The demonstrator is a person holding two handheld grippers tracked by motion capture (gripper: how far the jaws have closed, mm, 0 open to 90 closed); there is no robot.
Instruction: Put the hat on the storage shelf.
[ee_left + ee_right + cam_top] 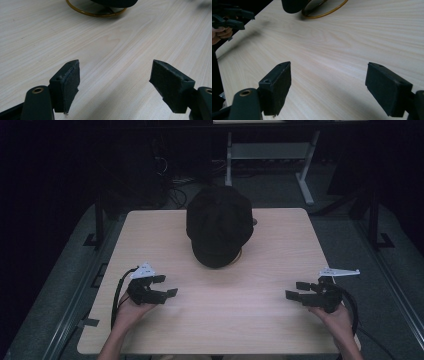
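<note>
A black cap (220, 225) sits on a stand in the middle of the light wooden table (280, 245). My left gripper (167, 286) rests at the front left, held in a hand, jaws pointing right toward the centre. In the left gripper view the gripper (115, 75) is open with bare wood between its pads, and the stand's gold ring base (95, 13) lies ahead under the cap (115, 2). My right gripper (295, 290) sits at the front right, pointing left, also open (328, 77) over bare wood. The ring (324, 13) and the cap's edge (293, 6) lie farther off.
In the right gripper view the left hand and its gripper (232, 17) appear at the upper left near the table's edge. Beyond the table stands a white desk frame (305, 180) on a dark floor. Cables trail from both grippers off the front edge.
</note>
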